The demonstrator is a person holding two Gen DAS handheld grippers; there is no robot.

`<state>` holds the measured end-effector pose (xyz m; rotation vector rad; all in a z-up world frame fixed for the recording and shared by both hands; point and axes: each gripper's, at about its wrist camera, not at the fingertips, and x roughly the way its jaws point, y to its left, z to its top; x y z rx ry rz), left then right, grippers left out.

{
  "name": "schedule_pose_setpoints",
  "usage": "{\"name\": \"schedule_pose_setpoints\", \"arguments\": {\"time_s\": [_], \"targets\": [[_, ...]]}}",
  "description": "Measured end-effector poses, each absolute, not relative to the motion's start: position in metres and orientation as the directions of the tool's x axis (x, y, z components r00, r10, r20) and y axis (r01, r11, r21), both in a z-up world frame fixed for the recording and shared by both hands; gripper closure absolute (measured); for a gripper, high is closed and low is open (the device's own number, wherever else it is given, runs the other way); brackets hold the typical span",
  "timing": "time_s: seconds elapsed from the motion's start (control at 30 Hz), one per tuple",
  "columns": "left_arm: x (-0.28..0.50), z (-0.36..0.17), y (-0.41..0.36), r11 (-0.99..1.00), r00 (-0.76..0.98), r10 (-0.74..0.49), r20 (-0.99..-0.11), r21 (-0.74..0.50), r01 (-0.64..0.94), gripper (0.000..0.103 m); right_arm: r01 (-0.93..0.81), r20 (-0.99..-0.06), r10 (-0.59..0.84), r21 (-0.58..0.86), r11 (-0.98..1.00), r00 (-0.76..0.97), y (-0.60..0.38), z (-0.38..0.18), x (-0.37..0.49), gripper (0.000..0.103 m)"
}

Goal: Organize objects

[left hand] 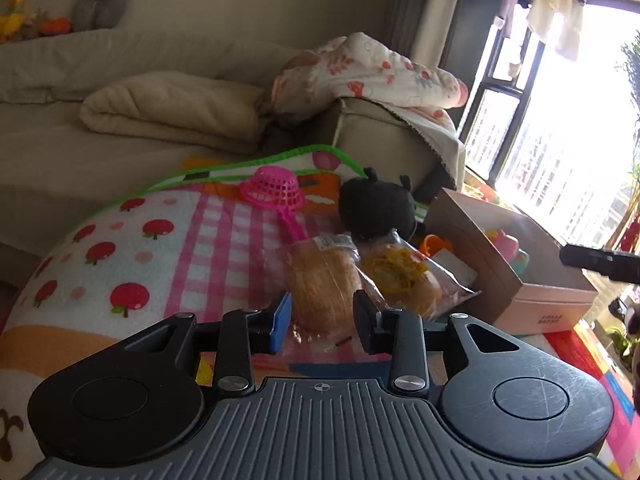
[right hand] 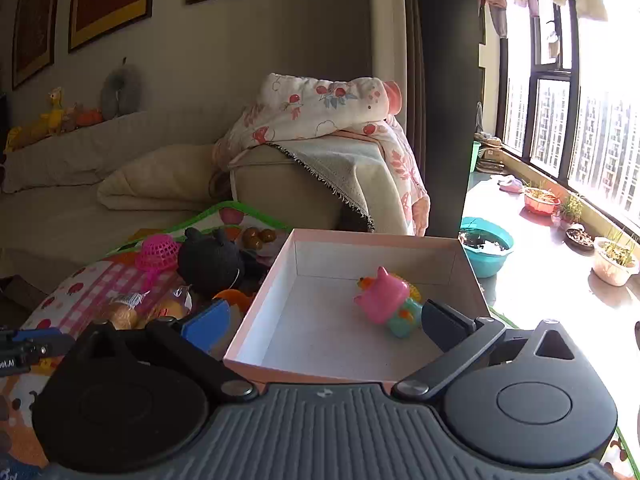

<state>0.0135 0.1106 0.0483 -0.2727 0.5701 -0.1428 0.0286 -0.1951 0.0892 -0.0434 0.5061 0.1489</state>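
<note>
Two bread loaves in clear plastic wrap lie side by side on a patterned play mat [left hand: 132,248] printed with red apples and pink checks: the left loaf [left hand: 320,284] is pale brown with a small printed label at its top end, text too small to read; the right loaf [left hand: 404,276] carries yellow-orange strands on top. Left gripper [left hand: 322,316] sits low just before the left loaf, jaws narrowed, nothing between them; one pad is blue. Behind the loaves, a black plush toy [left hand: 378,208] and a pink plastic strainer [left hand: 276,194]. To the right stands an open pink cardboard box [right hand: 260,300], white inside, holding a pink pig toy [right hand: 382,296] lying against a teal and yellow toy [right hand: 404,322]. Small dark print on the box's outer wall, unreadable. Right gripper [right hand: 326,322] hangs over the box, jaws spread wide, gripping nothing.
</note>
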Motion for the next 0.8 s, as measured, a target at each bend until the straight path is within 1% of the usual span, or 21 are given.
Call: {"name": "schedule_pose_setpoints", "arguments": {"time_s": [0.07,0.17,0.2,0.23,0.27,0.57,0.67,0.8], "targets": [[0.027,0.048,0.119,0.935,0.829,-0.199,-0.523,-0.353,0.002,0.066,-0.167,-0.505,0.121,-0.046,0.985,0.855,-0.186,0.075,0.014,0.000],[0.058,0.038,0.122,0.897,0.777,-0.236,-0.583,-0.439,-0.057,0.066,-0.178,-0.541,0.111,-0.072,0.981,0.834,-0.179,0.056,-0.006,0.000],[0.064,0.034,0.120,0.891,0.769,-0.243,-0.591,-0.449,-0.064,0.062,-0.181,-0.552,0.113,-0.071,0.981,0.826,-0.178,0.052,-0.012,0.000],[0.067,0.033,0.117,0.896,0.773,-0.235,-0.590,-0.440,-0.064,0.056,-0.183,-0.562,0.114,-0.068,0.981,0.819,-0.179,0.048,-0.017,0.000],[0.071,0.032,0.112,0.906,0.776,-0.222,-0.590,-0.418,-0.058,0.054,-0.183,-0.568,0.115,-0.064,0.981,0.815,-0.180,0.045,-0.020,0.000],[0.089,0.031,0.084,0.960,0.791,-0.158,-0.591,-0.279,-0.016,0.050,-0.188,-0.620,0.144,-0.007,0.982,0.771,-0.182,0.024,-0.027,0.000],[0.089,0.032,0.080,0.970,0.780,-0.159,-0.605,-0.245,0.008,0.050,-0.201,-0.622,0.145,-0.021,0.979,0.770,-0.176,0.021,-0.030,0.000],[0.085,0.033,0.076,0.980,0.760,-0.173,-0.626,-0.186,0.069,0.045,-0.220,-0.611,0.151,-0.040,0.975,0.777,-0.172,0.021,-0.034,0.000]]}}
